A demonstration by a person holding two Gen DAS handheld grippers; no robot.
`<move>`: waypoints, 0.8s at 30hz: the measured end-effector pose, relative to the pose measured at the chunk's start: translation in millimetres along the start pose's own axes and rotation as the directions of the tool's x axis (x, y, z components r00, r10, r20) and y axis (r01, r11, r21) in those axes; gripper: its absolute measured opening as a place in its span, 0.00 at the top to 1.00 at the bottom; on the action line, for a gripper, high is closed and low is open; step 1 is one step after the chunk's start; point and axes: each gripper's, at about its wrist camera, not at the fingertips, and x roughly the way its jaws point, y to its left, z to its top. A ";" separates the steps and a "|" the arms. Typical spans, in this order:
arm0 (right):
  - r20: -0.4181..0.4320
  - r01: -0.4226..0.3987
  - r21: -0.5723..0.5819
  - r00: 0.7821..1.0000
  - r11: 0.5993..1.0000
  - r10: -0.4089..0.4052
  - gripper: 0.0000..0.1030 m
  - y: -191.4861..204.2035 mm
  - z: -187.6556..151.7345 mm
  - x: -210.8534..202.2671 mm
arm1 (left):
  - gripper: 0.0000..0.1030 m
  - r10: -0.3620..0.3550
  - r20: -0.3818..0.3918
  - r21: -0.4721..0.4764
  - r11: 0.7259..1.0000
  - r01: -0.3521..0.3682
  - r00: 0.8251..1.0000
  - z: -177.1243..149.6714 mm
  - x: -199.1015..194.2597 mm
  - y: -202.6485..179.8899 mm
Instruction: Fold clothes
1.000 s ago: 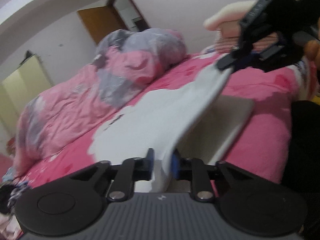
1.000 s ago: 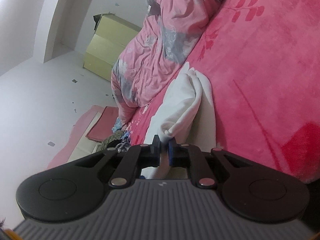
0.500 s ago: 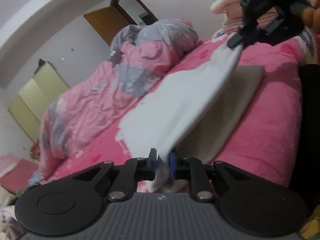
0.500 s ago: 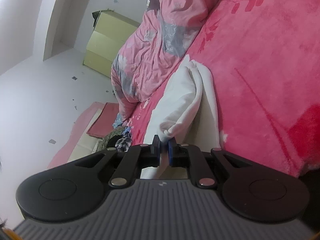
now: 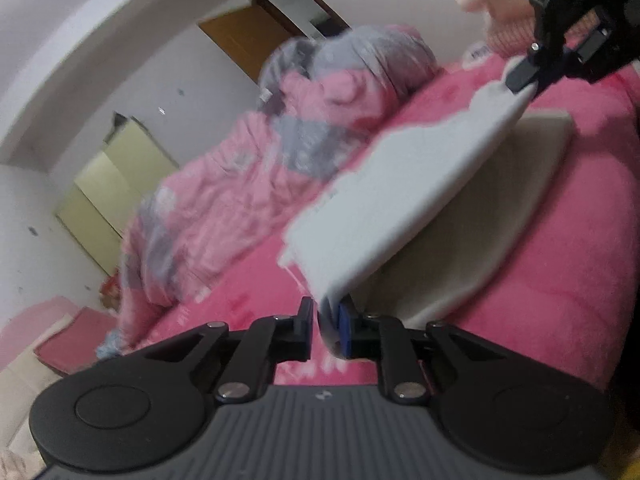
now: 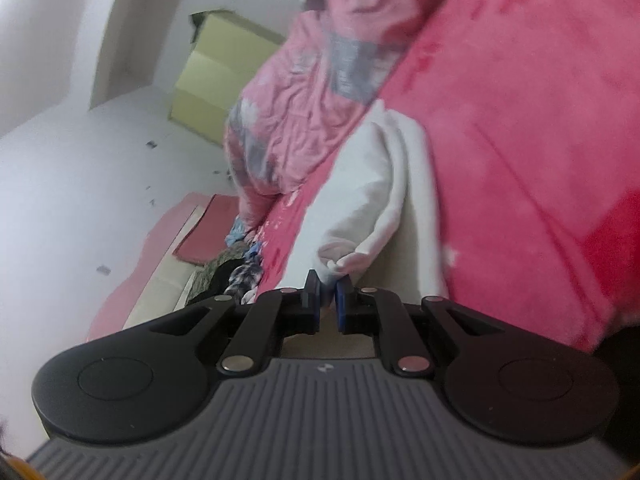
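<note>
Fingers of the left gripper stand nearly together, pinching one corner of the white garment. The right gripper, seen from the left camera up at the far corner, has its fingers clamped on the opposite corner of the cloth. Garment hangs stretched between both, lifted just above the pink bed, beside the crumpled quilt
</note>
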 end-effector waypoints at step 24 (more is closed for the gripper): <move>-0.051 0.138 -0.120 0.988 0.983 -0.145 0.95 -14.3 -7.2 4.5 | 0.81 -0.299 -0.117 -0.407 0.884 0.229 0.947 -53.2 -15.1 79.6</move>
